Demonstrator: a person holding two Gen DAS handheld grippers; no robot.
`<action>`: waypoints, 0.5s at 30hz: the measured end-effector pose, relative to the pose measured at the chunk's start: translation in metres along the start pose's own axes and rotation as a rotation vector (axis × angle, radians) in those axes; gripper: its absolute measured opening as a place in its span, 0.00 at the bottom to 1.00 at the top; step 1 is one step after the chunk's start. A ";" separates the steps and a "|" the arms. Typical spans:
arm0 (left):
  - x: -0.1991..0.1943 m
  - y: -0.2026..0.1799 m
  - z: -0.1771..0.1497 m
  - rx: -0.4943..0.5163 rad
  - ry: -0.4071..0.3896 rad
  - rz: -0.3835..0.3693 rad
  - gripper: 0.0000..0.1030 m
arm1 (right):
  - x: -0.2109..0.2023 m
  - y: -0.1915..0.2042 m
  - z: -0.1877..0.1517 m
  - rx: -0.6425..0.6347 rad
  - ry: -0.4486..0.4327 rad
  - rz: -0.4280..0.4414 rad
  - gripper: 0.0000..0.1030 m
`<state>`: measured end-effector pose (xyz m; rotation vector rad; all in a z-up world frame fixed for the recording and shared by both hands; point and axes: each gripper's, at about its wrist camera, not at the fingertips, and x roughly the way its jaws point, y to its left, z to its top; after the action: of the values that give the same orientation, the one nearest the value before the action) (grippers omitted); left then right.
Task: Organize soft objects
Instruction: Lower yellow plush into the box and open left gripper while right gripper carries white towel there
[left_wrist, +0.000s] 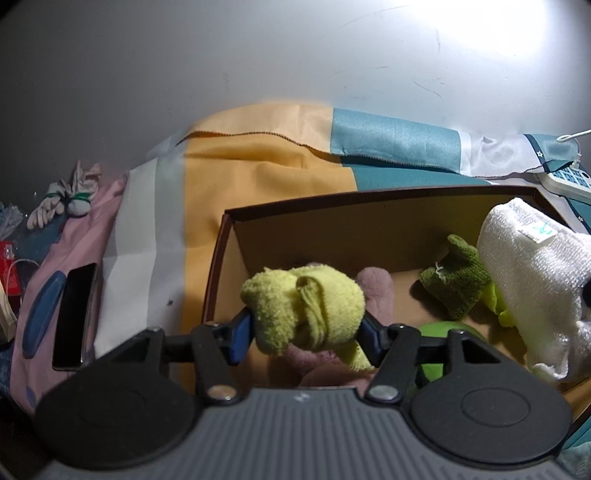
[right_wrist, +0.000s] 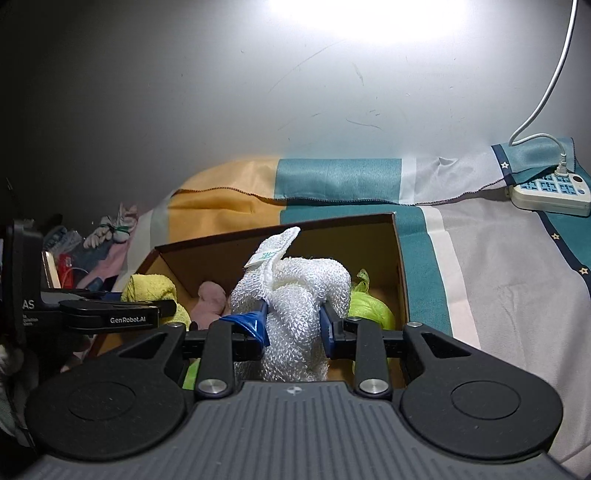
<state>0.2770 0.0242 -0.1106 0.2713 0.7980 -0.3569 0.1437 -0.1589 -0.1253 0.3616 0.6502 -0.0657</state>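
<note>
My left gripper (left_wrist: 304, 332) is shut on a rolled yellow fluffy towel (left_wrist: 306, 306) and holds it over the left part of an open cardboard box (left_wrist: 369, 201). My right gripper (right_wrist: 293, 326) is shut on a white mesh cloth (right_wrist: 295, 295) with a small label, over the same box (right_wrist: 273, 230). Inside the box lie a pink fluffy piece (left_wrist: 373, 284), a dark green knitted piece (left_wrist: 454, 284) and a lime green item (right_wrist: 369, 306). The left gripper (right_wrist: 110, 314) shows side-on at the left of the right wrist view, the yellow towel (right_wrist: 151, 290) beside it.
The box sits on a striped yellow, teal and white bedsheet (left_wrist: 266, 170) against a grey wall. A dark phone (left_wrist: 74, 314) and a tied bundle of pale gloves (left_wrist: 62, 203) lie to the left. A power strip (right_wrist: 550, 192) with a white cable lies at the right.
</note>
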 end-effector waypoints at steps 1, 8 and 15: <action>0.002 0.000 -0.001 0.000 0.006 0.003 0.66 | 0.007 0.001 -0.001 -0.006 0.017 -0.010 0.15; -0.008 0.003 -0.006 -0.004 -0.011 0.023 0.78 | 0.026 0.001 -0.010 -0.057 0.108 -0.046 0.18; -0.040 0.009 -0.008 -0.067 -0.034 0.025 0.79 | 0.000 -0.002 -0.001 -0.035 0.071 -0.031 0.19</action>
<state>0.2493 0.0435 -0.0857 0.2117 0.7707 -0.3095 0.1427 -0.1601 -0.1260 0.3210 0.7267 -0.0711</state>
